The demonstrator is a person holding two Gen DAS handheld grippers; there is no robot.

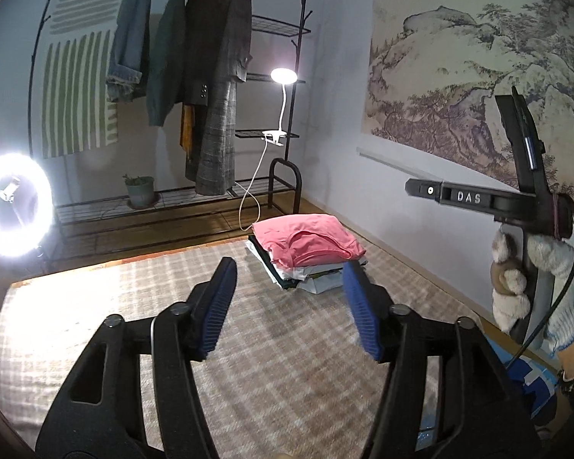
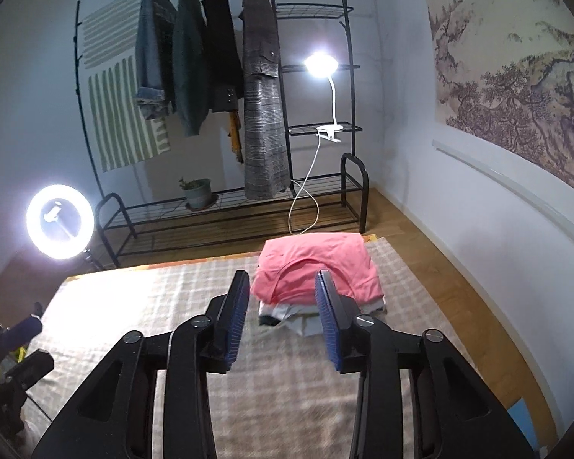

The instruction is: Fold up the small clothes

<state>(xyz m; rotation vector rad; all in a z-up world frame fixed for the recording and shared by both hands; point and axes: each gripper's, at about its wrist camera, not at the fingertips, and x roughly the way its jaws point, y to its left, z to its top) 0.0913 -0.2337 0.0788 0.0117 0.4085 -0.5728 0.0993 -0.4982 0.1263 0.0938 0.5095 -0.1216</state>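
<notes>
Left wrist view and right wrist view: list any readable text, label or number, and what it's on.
"DAS": raised letters on the black bar of the right tongs, seen in the left wrist view.
Landscape wall scroll: no lettering readable.
Right wrist view: no text readable anywhere.

Rug (image 2: 141,298) bare left of and in front of clothes stack (image 2: 313,279): open passage there. Stack sits at rug's far right part, floor strip (image 2: 432,267) between it and wall (image 2: 497,237). Rack (image 2: 229,214) and ring light (image 2: 59,222) stand beyond rug's far edge. Right gripper (image 1: 421,189) in gloved hand (image 1: 539,287) occupies air right of stack.
</notes>
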